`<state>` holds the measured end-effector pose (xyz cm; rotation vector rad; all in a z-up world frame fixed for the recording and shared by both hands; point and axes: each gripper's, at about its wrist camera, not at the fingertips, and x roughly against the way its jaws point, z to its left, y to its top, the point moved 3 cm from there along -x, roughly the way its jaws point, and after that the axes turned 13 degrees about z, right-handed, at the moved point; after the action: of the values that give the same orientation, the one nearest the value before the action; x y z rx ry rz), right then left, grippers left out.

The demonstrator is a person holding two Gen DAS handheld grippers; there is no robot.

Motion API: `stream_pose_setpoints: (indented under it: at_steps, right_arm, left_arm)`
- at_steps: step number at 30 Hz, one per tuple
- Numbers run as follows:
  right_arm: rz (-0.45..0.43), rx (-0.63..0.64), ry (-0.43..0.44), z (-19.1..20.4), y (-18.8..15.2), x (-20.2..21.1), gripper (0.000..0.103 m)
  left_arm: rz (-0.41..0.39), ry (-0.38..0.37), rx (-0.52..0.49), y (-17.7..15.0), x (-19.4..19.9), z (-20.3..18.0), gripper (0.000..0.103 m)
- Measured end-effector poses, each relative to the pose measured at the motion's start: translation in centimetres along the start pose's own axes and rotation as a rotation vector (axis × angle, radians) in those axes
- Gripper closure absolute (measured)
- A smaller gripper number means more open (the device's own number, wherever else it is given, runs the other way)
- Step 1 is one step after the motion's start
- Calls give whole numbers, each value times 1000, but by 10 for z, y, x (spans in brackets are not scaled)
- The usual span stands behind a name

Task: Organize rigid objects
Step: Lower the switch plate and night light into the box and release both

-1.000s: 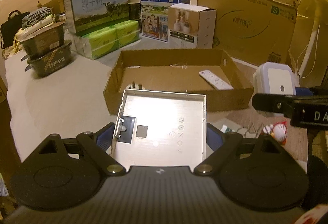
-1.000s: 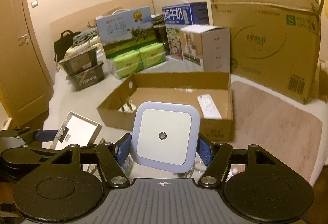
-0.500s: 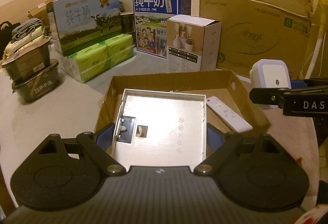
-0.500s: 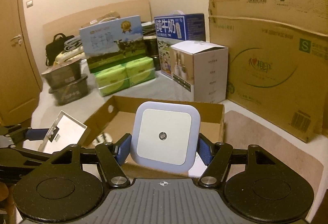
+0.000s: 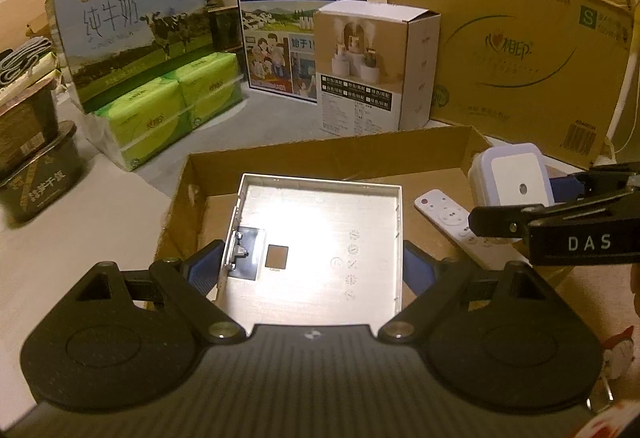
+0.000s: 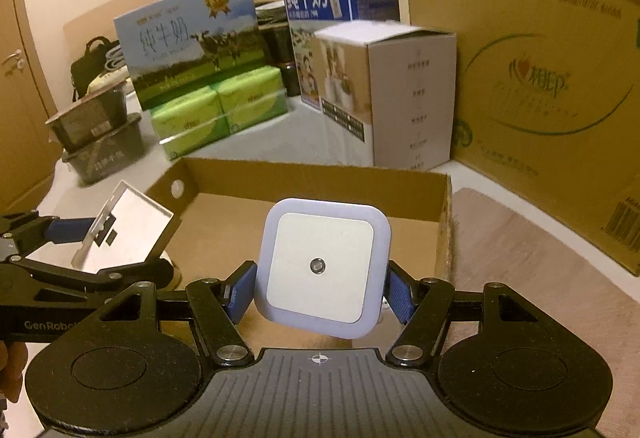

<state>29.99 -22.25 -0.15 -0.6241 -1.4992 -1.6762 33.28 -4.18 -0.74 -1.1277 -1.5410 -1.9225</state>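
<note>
My left gripper (image 5: 316,266) is shut on a flat silver metal plate (image 5: 316,238) and holds it over the left part of a shallow open cardboard tray (image 5: 320,153). My right gripper (image 6: 322,292) is shut on a square white night light (image 6: 324,266) and holds it above the tray's (image 6: 312,177) right part. In the left wrist view the night light (image 5: 512,177) shows at the right. In the right wrist view the plate (image 6: 124,234) shows at the left. A white remote (image 5: 452,222) lies inside the tray.
Behind the tray stand two milk cartons (image 5: 128,25) (image 5: 296,17), green tissue packs (image 5: 168,109), a white product box (image 5: 372,65) and a large cardboard box (image 5: 516,33). Dark food tubs (image 5: 36,165) sit at the left. A brown mat (image 6: 532,266) lies right of the tray.
Both grippers have moved forward and over the tray with their objects still held. The tray and the boxes behind it look nearer than before.
</note>
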Motion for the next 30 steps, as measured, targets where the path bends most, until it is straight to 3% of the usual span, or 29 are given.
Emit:
stream_pose_setpoints:
  at_steps: [10,26,30]
  right_arm:
    - [32,-33,3,-13,-2,-18,36]
    - [29,-29,22,-2,0,-19,36]
    - [21,-70,73,-3,2,-19,35]
  left_arm:
    - [10,-30,-14,-1,-22,1,10]
    - [-35,3,47,-15,7,23,10]
    - [-44,12,63,-19,14,26,10]
